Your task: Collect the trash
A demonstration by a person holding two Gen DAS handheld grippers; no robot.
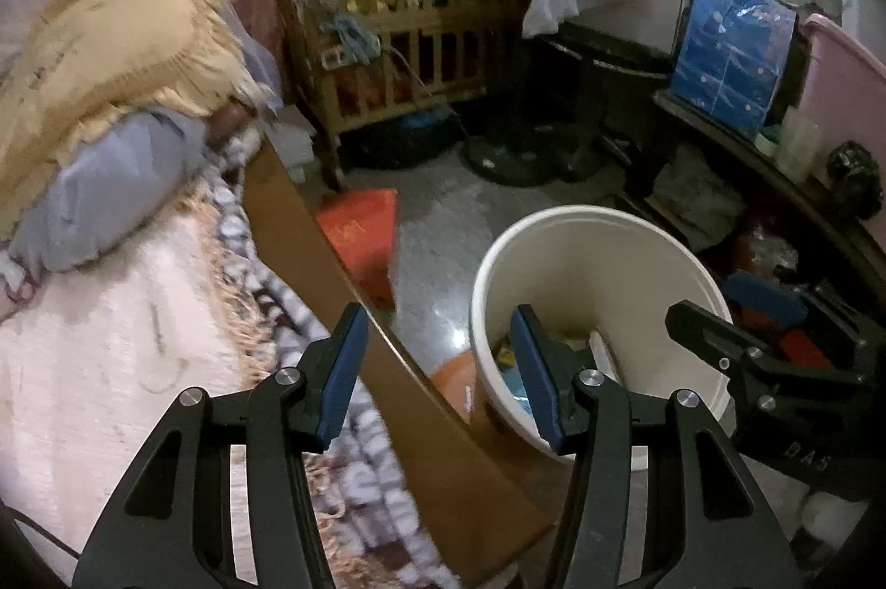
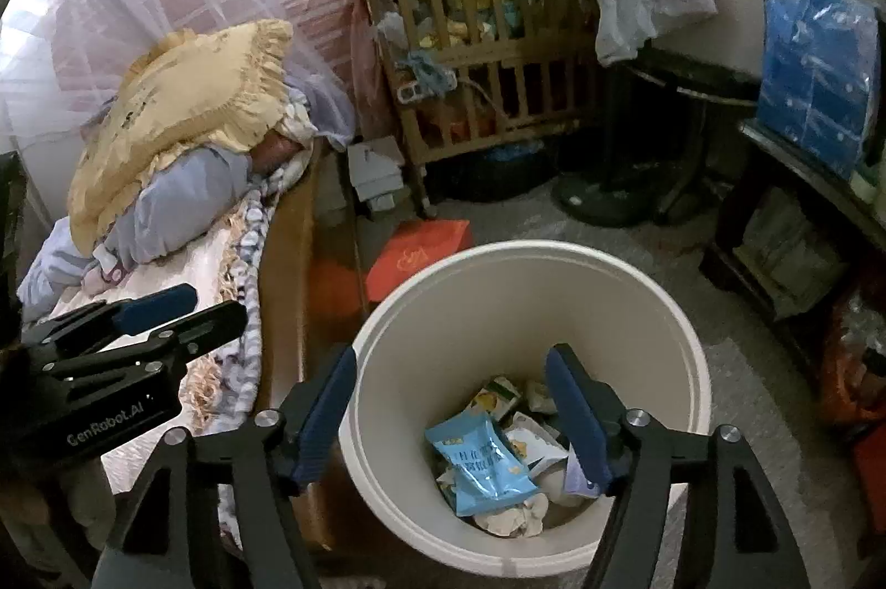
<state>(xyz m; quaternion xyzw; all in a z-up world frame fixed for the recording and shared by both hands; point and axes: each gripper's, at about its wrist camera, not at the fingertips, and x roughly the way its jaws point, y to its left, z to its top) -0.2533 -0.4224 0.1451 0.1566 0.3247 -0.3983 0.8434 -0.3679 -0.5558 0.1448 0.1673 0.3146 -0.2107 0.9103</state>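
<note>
A white round bin [image 2: 653, 312] stands on the floor beside the bed; it also shows in the left wrist view [image 1: 609, 257]. Inside lie a light blue snack bag [image 2: 482, 464], other wrappers [image 2: 498, 395] and crumpled paper [image 2: 515, 517]. My right gripper [image 2: 451, 414] is open and empty, above the bin's near rim. My left gripper [image 1: 440, 373] is open and empty, over the bed's wooden edge [image 1: 343, 290], left of the bin. The left gripper also shows at the left of the right wrist view [image 2: 183, 309], and the right gripper at the right of the left wrist view [image 1: 698, 323].
A bed with a pale mat [image 1: 83, 367], a yellow frilled pillow [image 2: 183, 107] and blue bedding [image 2: 183, 190]. A red box [image 2: 421, 257] lies on the floor. A wooden crib [image 2: 487, 79], a fan base [image 2: 603, 201], dark shelves [image 2: 786, 223] and a blue pack [image 2: 814, 79] stand behind.
</note>
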